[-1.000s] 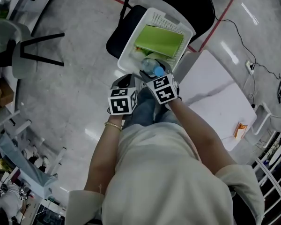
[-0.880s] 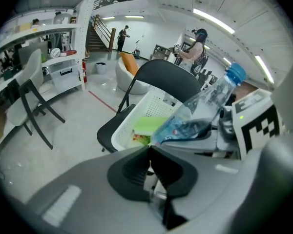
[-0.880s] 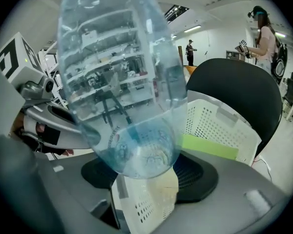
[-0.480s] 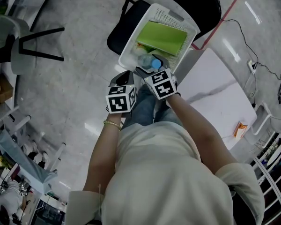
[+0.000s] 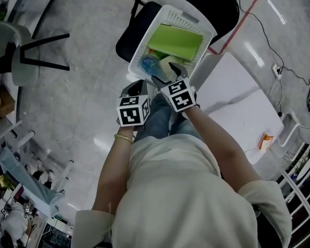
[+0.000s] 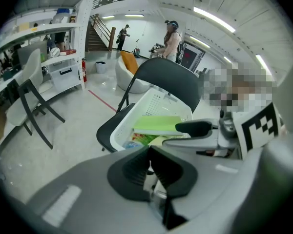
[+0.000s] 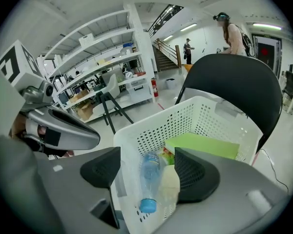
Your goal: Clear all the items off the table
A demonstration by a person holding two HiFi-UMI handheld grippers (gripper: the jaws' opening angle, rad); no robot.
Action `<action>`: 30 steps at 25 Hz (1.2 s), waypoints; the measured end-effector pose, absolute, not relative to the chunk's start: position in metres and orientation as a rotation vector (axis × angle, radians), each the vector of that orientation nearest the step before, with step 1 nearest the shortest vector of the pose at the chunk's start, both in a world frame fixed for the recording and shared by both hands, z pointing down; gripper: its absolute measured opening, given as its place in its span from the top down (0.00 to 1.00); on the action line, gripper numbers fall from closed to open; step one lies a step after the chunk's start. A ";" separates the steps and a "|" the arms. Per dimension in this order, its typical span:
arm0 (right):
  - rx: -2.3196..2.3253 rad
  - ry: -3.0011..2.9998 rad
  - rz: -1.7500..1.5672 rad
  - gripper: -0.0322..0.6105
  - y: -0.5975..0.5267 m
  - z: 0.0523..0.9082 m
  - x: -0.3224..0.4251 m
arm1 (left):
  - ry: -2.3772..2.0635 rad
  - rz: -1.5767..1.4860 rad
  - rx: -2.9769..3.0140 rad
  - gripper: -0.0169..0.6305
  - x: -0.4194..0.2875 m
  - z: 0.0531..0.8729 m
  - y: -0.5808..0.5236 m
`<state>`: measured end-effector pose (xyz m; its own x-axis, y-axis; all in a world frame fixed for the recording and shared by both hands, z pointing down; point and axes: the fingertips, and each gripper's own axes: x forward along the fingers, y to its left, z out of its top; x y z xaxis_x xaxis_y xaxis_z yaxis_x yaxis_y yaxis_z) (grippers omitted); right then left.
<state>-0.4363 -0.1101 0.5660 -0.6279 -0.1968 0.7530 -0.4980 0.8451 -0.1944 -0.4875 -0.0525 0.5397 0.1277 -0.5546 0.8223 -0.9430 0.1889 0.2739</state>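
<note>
A white basket [image 5: 171, 17] is seen standing on the seat of a black chair [image 5: 133, 31], just left of the white counter [image 5: 237, 102]. Inside the basket a green folder [image 5: 175, 41] is laid flat at the far side. A clear bottle [image 7: 149, 174] with a blue cap is lying at the near left, its cap turned toward the near wall. A pale cream item [image 7: 170, 184] is set just to the right of the bottle, touching it, and a colourful wrapper [image 7: 167, 156] is partly covered beyond them. The right gripper [image 7: 149, 164] is held above the near rim of the basket and pointed down into it. Its jaws are released and spread wide: the bottle is framed between them in the right gripper view but lies below in the basket, with neither pad pressed on it. The left gripper [image 6: 149, 152] is held just to the left of the right one, near the basket's near left corner. Its jaws are clenched together with nothing between them. On the counter a small orange packet [image 5: 266, 141] is left at the near right edge, well apart from both grippers.
</note>
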 end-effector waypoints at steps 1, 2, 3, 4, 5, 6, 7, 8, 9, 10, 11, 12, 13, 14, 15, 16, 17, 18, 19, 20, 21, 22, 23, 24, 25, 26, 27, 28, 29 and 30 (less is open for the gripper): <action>0.506 -2.244 0.500 0.42 -0.109 0.565 -0.435 | -1.541 0.531 1.485 0.96 -0.487 0.539 -0.053; 0.510 -2.244 0.498 0.42 -0.109 0.564 -0.433 | -1.540 0.532 1.489 0.96 -0.485 0.538 -0.054; 0.514 -2.246 0.496 0.43 -0.109 0.562 -0.431 | -1.540 0.532 1.494 0.96 -0.484 0.537 -0.055; 0.518 -2.247 0.495 0.44 -0.109 0.561 -0.430 | -1.539 0.532 1.499 0.96 -0.483 0.536 -0.056; 0.522 -2.249 0.494 0.45 -0.108 0.559 -0.428 | -1.538 0.531 1.504 0.96 -0.482 0.535 -0.057; 0.528 -2.251 0.493 0.47 -0.109 0.557 -0.427 | -1.537 0.529 1.509 0.96 -0.480 0.534 -0.058; 0.534 -2.254 0.490 0.48 -0.109 0.555 -0.425 | -1.536 0.528 1.515 0.96 -0.479 0.532 -0.059; 0.541 -2.256 0.488 0.50 -0.109 0.553 -0.424 | -1.535 0.527 1.520 0.96 -0.478 0.531 -0.060; 0.548 -2.259 0.486 0.52 -0.110 0.551 -0.422 | -1.535 0.528 1.526 0.96 -0.476 0.530 -0.061; 0.557 -2.263 0.486 0.55 -0.110 0.548 -0.420 | -1.534 0.529 1.533 0.96 -0.474 0.528 -0.062; 0.567 -2.266 0.487 0.58 -0.111 0.545 -0.417 | -1.532 0.531 1.541 0.96 -0.472 0.527 -0.063; 0.579 -2.269 0.488 0.62 -0.111 0.543 -0.415 | -1.530 0.533 1.550 0.96 -0.470 0.525 -0.064; 0.592 -2.271 0.489 0.65 -0.112 0.540 -0.412 | -1.528 0.535 1.559 0.96 -0.467 0.523 -0.065; 0.605 -2.273 0.490 0.69 -0.112 0.537 -0.409 | -1.525 0.538 1.569 0.96 -0.465 0.522 -0.066; 0.618 -2.274 0.492 0.74 -0.113 0.535 -0.407 | -1.521 0.540 1.578 0.96 -0.463 0.520 -0.067; 0.629 -2.274 0.495 0.78 -0.113 0.532 -0.404 | -1.517 0.543 1.589 0.96 -0.461 0.518 -0.068; 0.638 -2.273 0.502 0.83 -0.113 0.530 -0.401 | -1.512 0.546 1.599 0.96 -0.458 0.516 -0.069; 0.643 -2.271 0.514 0.88 -0.112 0.528 -0.399 | -1.507 0.549 1.610 0.96 -0.456 0.515 -0.070; 0.646 -2.268 0.527 0.92 -0.112 0.526 -0.396 | -1.502 0.552 1.620 0.96 -0.454 0.513 -0.071; 0.650 -2.267 0.537 0.94 -0.111 0.525 -0.394 | -1.498 0.554 1.629 0.96 -0.451 0.511 -0.072; 0.655 -2.267 0.542 0.95 -0.111 0.523 -0.391 | -1.493 0.557 1.639 0.96 -0.448 0.510 -0.073; 0.664 -2.266 0.543 0.95 -0.111 0.521 -0.388 | -1.486 0.561 1.651 0.96 -0.444 0.509 -0.074; 0.678 -2.266 0.541 0.95 -0.111 0.520 -0.384 | -1.478 0.568 1.664 0.96 -0.441 0.508 -0.076; 0.696 -2.265 0.538 0.95 -0.112 0.518 -0.381 | -1.468 0.578 1.678 0.96 -0.438 0.507 -0.077; 0.713 -2.264 0.534 0.95 -0.113 0.516 -0.378 | -1.457 0.591 1.690 0.96 -0.435 0.507 -0.078; 0.728 -2.263 0.530 0.95 -0.114 0.514 -0.375 | -1.447 0.605 1.701 0.96 -0.432 0.506 -0.079; 0.741 -2.262 0.528 0.95 -0.114 0.511 -0.371 | -1.438 0.617 1.711 0.96 -0.429 0.505 -0.080; 0.753 -2.262 0.529 0.95 -0.115 0.509 -0.368 | -1.428 0.626 1.723 0.96 -0.425 0.504 -0.082; 0.765 -2.264 0.533 0.95 -0.115 0.507 -0.364 | -1.415 0.631 1.734 0.96 -0.421 0.503 -0.083; 0.780 -2.267 0.541 0.95 -0.115 0.504 -0.361 | -1.398 0.634 1.747 0.96 -0.417 0.502 -0.085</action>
<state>-0.3610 -0.1153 0.5042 -0.5967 -0.3805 0.7065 -0.6585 0.7353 -0.1602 -0.4169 -0.0846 0.5016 0.2660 -0.5619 0.7833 -0.9595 -0.0761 0.2712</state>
